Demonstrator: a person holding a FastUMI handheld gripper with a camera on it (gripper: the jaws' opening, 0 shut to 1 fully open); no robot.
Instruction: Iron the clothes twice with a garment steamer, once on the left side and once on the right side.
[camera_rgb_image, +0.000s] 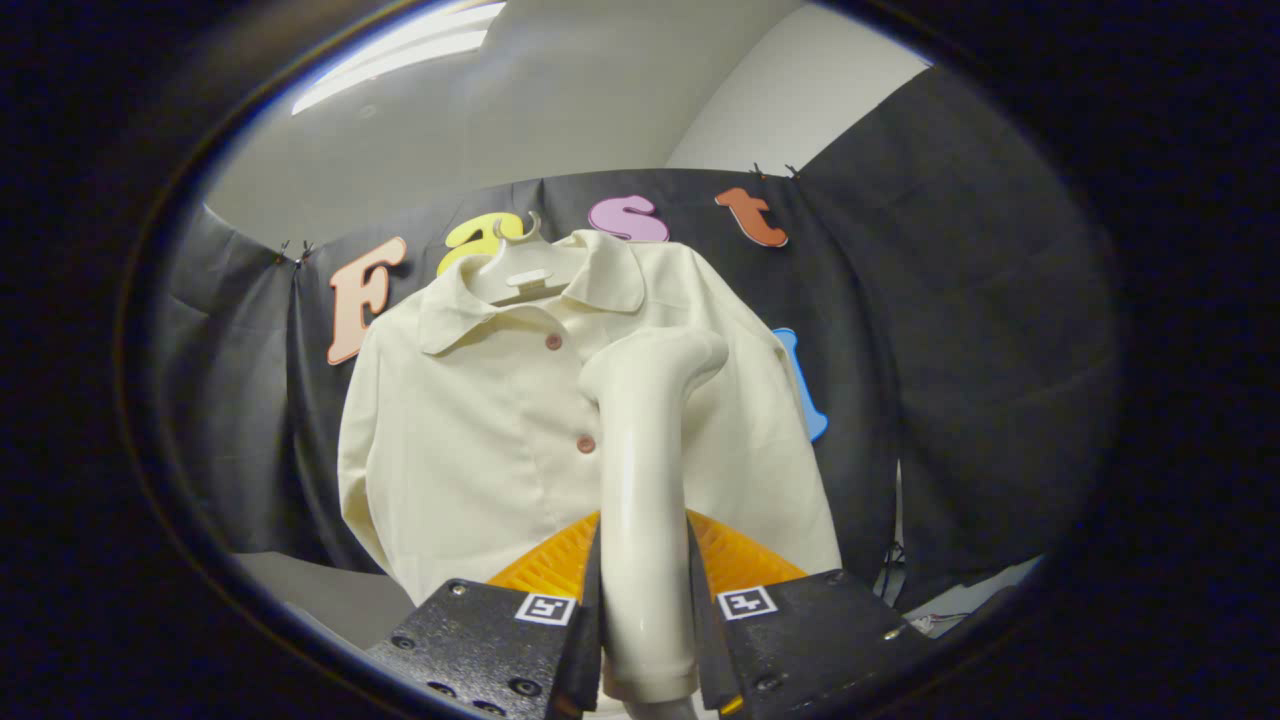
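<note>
- Gripper view gives me the shirt (470, 440) first, the biggest thing ahead: cream, collared, buttoned down the front, hanging on a hanger (520, 270) against the booth wall, its long axis running top to bottom.
- Next in size is the garment steamer (640, 480), standing upright between the claw's fingers with its handle running straight up from them and its head bent toward the shirt, near the button line and a little to the shirt's right-hand panel as I look at it.
- My claw (645, 620) is pinching the steamer handle, a finger pressed on either side of it.
- Behind the handle, just ahead of the fingers, sits something orange and ribbed (735, 555); I cannot tell what it is.
- I judge the coming move turns on one thing: the shirt lies straight ahead of and beyond the steamer head, so a pass means carrying the head along the cloth's long axis on one panel. Whether the head touches the fabric yet I cannot tell.
- No containers that I can make out.
</note>
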